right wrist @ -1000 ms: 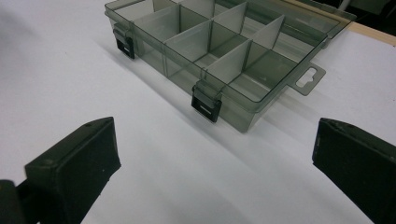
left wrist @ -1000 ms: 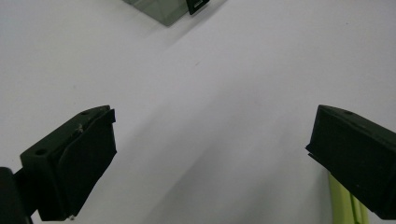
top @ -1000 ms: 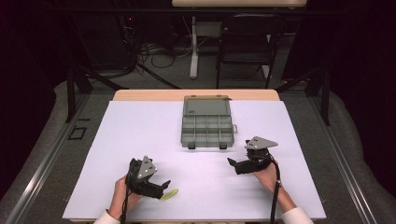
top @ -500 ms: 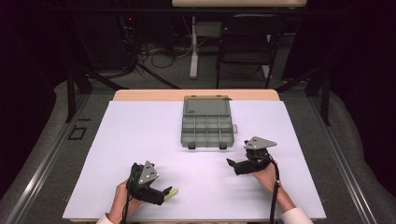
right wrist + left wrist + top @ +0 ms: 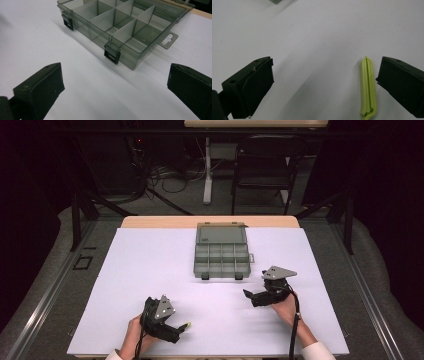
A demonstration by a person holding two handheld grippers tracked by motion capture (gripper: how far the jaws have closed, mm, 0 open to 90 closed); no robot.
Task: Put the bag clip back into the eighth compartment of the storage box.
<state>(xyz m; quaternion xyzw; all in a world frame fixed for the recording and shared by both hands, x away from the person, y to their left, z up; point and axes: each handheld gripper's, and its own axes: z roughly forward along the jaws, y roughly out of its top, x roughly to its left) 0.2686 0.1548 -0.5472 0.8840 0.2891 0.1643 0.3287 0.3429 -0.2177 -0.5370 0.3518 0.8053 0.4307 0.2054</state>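
A small yellow-green strip [image 5: 368,87] is seen lying flat on the white surface [image 5: 150,265], close to its near edge and at the person's left side. In the left gripper view it is shown as a narrow, elongated piece of soft-looking material, folded or doubled lengthwise so that two or three thin ridges run side by side along it, with a pointed far tip and a slight curl at the near end. It is found between the jaws of the left tongs [image 5: 322,85], just beside the jaw at the right of that view and apart from the one at the left; whether it is touched by the nearer jaw cannot be told. These tongs are spread wide and nothing is gripped by them. In the high view the strip [image 5: 186,325] is seen as a small bright fleck just at the tip of the left tongs [image 5: 172,332], which are held low over the surface by the left hand [image 5: 131,335]. The right tongs [image 5: 112,87] are likewise held wide apart and empty, near the front right corner of a grey translucent compartment box [image 5: 120,27], whose lid lies open and whose two dark latches face the tongs
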